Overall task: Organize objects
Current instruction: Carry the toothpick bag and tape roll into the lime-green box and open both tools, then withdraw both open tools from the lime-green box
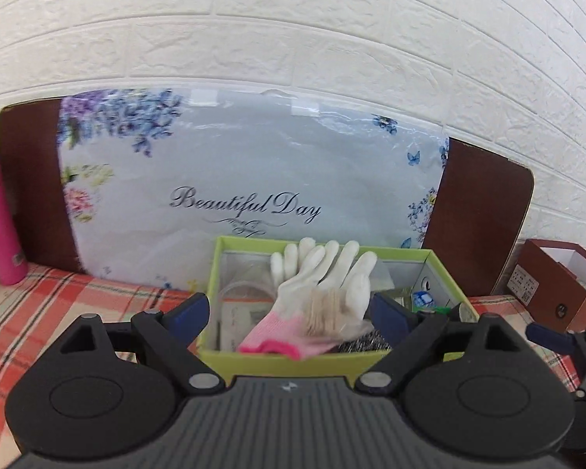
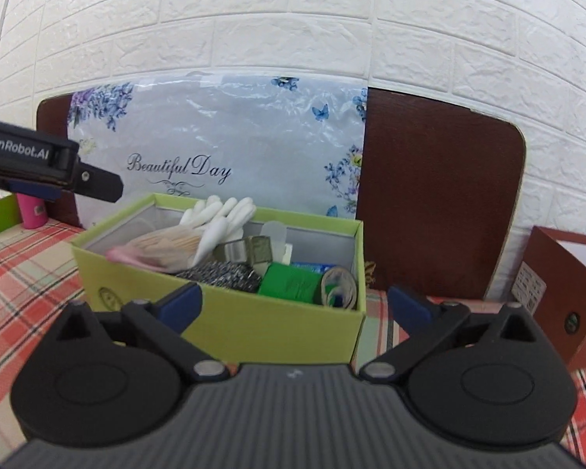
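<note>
left gripper jaws spread wide, nothing pinched; blue pads sit either side of the near wall of the lime-green open cardboard box, not pressing on it. right gripper also spread wide, empty; its left pad is in front of the box's near wall, its right pad just past the box's right corner, over the red-and-green plaid tablecloth.

box sits on the cloth, in front of a plastic-wrapped floral panel printed "beautiful day" leaning against a dark brown board and the white brick-pattern wall.

inside the box: white work gloves with pink knit cuffs lie on top at the left, fingers pointing to the far wall; a clear-wrapped bundle of wooden toothpicks rests across the cuffs; a steel wool scrubber near the front wall; a green tape roll to its right; a white strap-like roll in the right corner. other small items behind, can't identify.

outside the box: pink cylindrical bottle far left, open maroon cardboard box far right.
</note>
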Motion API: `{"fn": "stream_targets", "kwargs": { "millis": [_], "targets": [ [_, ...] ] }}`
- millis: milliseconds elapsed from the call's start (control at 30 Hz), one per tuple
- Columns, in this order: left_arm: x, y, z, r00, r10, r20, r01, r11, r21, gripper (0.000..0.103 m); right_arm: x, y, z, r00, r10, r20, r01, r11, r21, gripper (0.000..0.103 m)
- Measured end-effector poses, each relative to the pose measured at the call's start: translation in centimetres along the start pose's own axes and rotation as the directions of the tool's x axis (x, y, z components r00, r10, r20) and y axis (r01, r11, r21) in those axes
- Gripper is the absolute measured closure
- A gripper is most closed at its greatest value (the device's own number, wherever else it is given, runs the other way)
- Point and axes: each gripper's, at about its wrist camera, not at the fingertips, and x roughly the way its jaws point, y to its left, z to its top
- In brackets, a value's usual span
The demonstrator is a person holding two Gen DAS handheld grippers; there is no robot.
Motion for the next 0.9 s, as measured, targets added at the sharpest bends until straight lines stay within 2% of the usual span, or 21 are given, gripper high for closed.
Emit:
{"fn": "stream_targets", "kwargs": {
  "millis": [167,333,533,900],
  "targets": [
    [-3.9,0.1,-2.1,0.998,0.05,-0.046,-0.051,0.998,-0.025,0.008,-4.3,0.7,-0.5,0.999,0.032,-0.043,-0.03,0.998,0.054,0.0],
    [-7.3,-0.1,-4.9,0.991,0.102,-0.089,-0.104,0.994,-0.02,0.008,-8.3,1.5,-1.5,0.997,0.009,-0.072,-0.003,0.996,0.093,0.0],
    [-10.8,-1.1,-7.3,0.983,0.163,-0.08,-0.158,0.986,0.06,0.008,-12.1,1.9,-3.6,0.996,-0.015,-0.089,0.027,0.99,0.137,0.0],
    [-13.8,-1.5,-9.0,0.984,0.162,-0.079,-0.156,0.985,0.08,0.008,-15.5,2.6,-5.3,0.994,-0.057,-0.096,0.071,0.986,0.149,0.0]
  ]
}}
